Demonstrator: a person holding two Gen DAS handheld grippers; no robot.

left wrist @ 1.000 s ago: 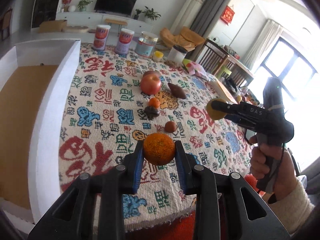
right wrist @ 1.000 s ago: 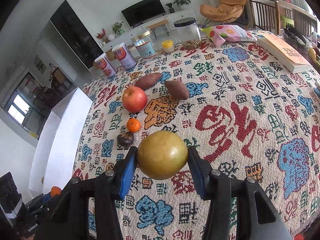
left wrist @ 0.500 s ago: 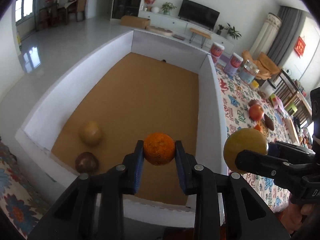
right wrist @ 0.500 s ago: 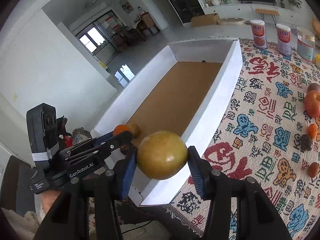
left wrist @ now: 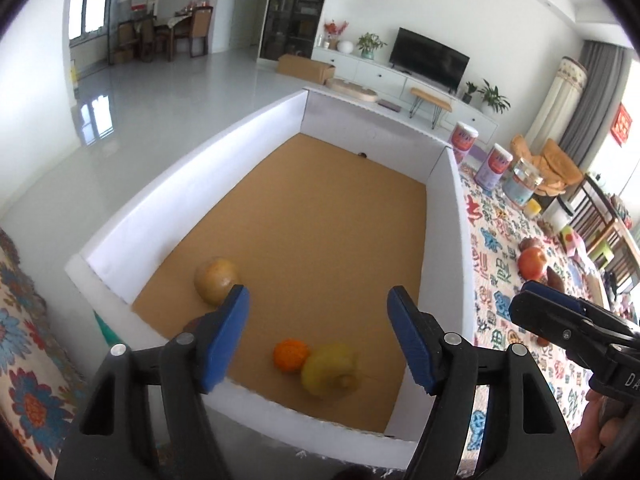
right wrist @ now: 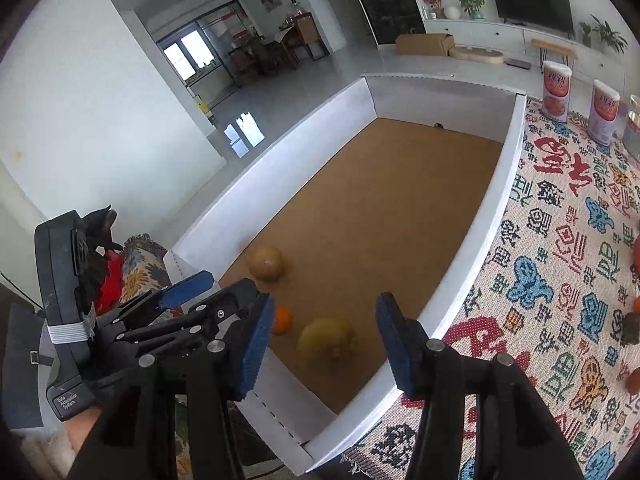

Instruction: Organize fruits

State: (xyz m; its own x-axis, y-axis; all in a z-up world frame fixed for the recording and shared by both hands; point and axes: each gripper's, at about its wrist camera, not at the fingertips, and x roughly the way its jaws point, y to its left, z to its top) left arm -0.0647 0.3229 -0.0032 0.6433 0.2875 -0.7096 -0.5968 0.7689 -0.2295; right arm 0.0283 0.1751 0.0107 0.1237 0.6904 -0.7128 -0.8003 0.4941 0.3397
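A white box [left wrist: 454, 240] with a brown floor stands left of the patterned table [right wrist: 560, 240]. My left gripper [left wrist: 318, 336] is open and empty above the box's near end. An orange [left wrist: 291, 355] and a blurred yellow fruit [left wrist: 330, 372] lie below it on the box floor. A tan round fruit [left wrist: 216, 280] lies further left, a dark fruit [left wrist: 192, 324] mostly hidden behind my finger. My right gripper [right wrist: 324, 340] is open and empty over the same end; the orange [right wrist: 282, 320], yellow fruit [right wrist: 326, 338] and tan fruit [right wrist: 266, 262] show there.
On the table are a red apple [left wrist: 532, 262], sweet potatoes, small dark fruits [right wrist: 630, 328], two canisters [right wrist: 556, 90] and a jar. The box's white walls [right wrist: 480, 248] rise around the fruit. A flowered cloth [left wrist: 24, 340] lies left of the box.
Both grippers opened: the orange left my left gripper and the yellow fruit left my right gripper, both now on the box floor. The yellow fruit is blurred, still moving.
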